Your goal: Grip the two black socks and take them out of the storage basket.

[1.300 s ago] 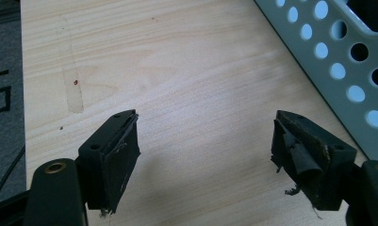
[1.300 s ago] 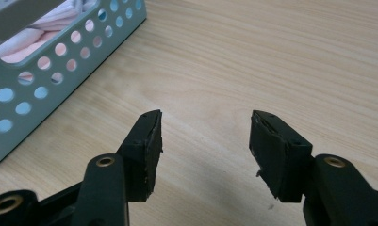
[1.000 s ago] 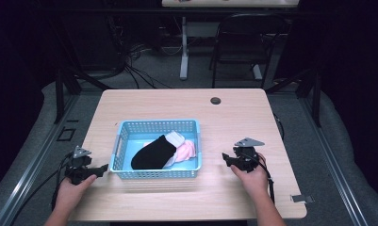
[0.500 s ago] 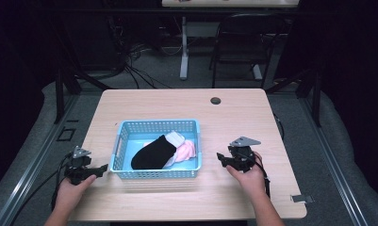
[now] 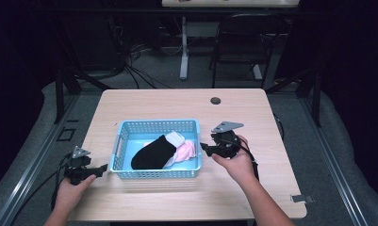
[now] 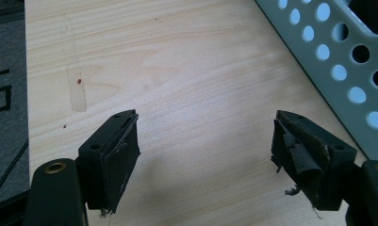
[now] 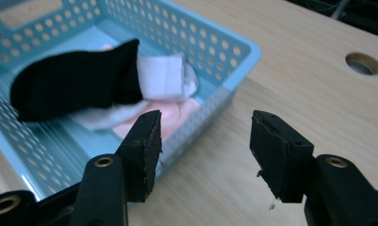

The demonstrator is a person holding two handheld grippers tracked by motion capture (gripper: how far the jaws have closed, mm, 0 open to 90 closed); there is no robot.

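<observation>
On wooden table (image 5: 177, 101), blue basket (image 5: 156, 126).

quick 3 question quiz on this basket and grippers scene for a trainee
1. True or false: the black sock lies inside the light blue perforated plastic basket.
2. Which gripper is nearer the basket's short end wall: the left gripper or the right gripper?
3. What shows between the right gripper's fingers: A basket corner and table, B a sock, C a cable?

Key: 1 true; 2 right; 3 A
</observation>
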